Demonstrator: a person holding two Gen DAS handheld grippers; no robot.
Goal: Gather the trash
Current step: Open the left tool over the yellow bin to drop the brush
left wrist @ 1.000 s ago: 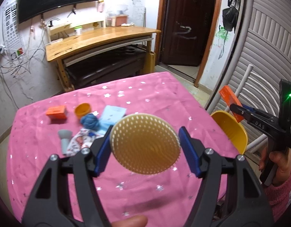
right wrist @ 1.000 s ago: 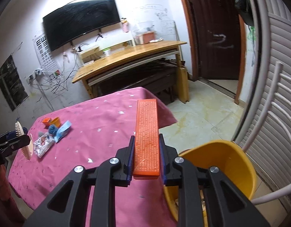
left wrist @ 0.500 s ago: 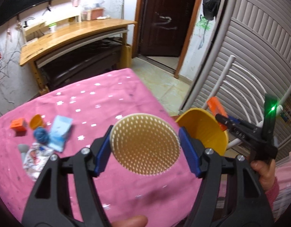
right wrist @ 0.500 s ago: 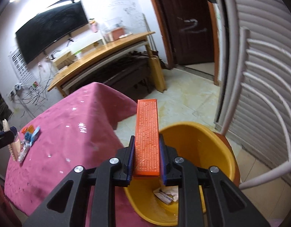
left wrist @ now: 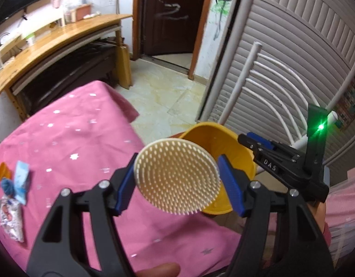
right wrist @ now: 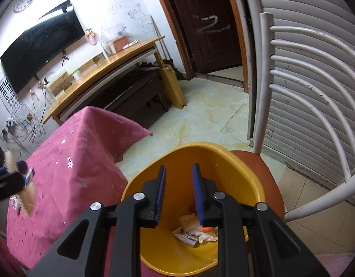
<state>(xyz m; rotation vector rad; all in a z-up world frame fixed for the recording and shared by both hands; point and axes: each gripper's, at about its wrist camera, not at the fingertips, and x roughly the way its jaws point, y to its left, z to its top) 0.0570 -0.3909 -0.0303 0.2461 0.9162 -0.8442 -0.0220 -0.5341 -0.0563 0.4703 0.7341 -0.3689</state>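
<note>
A round bristled pad (left wrist: 177,176) is gripped between the fingers of the left gripper (left wrist: 177,177), near the yellow bin (right wrist: 242,161). The right gripper (right wrist: 178,192), held narrowly parted and empty, is poised over the bin's wrappers (right wrist: 196,230). Carrying the pad over the rim seems required next. "DAS" is legible on the right gripper.

Bright indoor light, fisheye-warped dark corners, slight blur.

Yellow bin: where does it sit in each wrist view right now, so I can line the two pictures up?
Left wrist: yellow bin right of centre, partly hidden behind the round bristle brush in the left gripper.
Right wrist: bin at lower centre, directly under the open right gripper, trash inside.
Shared landmark: white chair back.
</note>
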